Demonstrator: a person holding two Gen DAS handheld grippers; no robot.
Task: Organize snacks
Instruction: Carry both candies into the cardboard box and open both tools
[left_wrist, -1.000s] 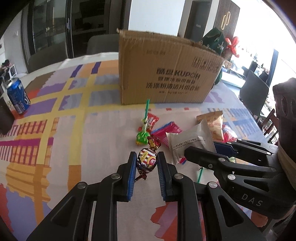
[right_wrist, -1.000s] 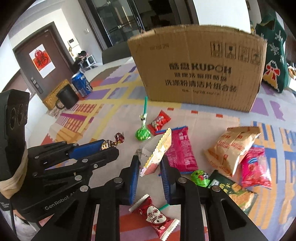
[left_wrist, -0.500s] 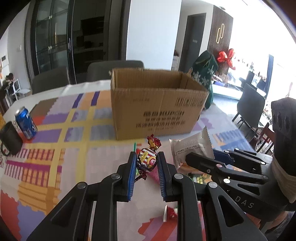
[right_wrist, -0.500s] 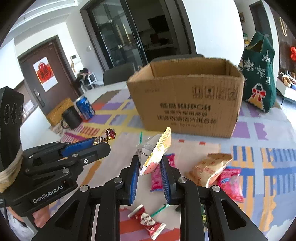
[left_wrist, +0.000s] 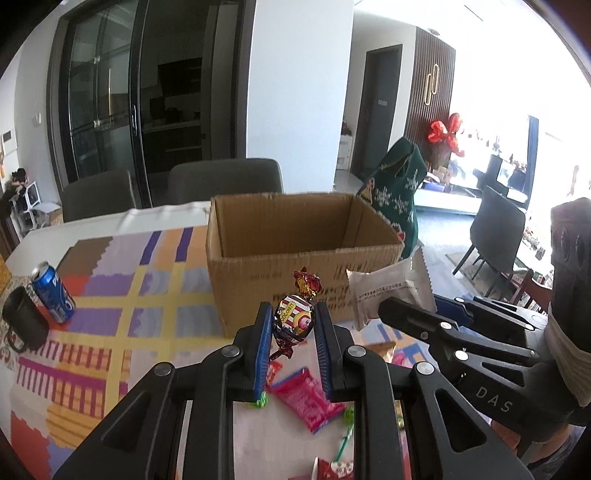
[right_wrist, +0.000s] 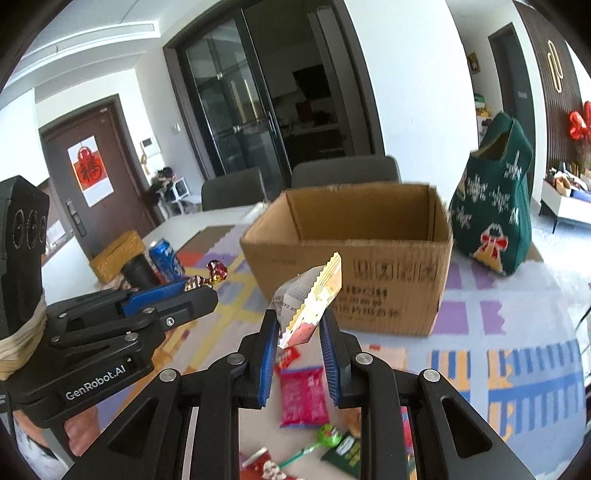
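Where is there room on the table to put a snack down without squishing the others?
The patterned cloth between the blue can and the cardboard box lies bare. So does the cloth right of the box, before the green bag. Crowded: the snack pile, pink packet included, right below both grippers.

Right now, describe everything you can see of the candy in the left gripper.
The candy is a plump twist-wrapped sweet in shiny foil with red and white stripes, printed COCONUT. Its red-gold top twist stands upright and the lower twist hangs below. The left gripper pinches it between blue pads, lifted off the table in front of the cardboard box.
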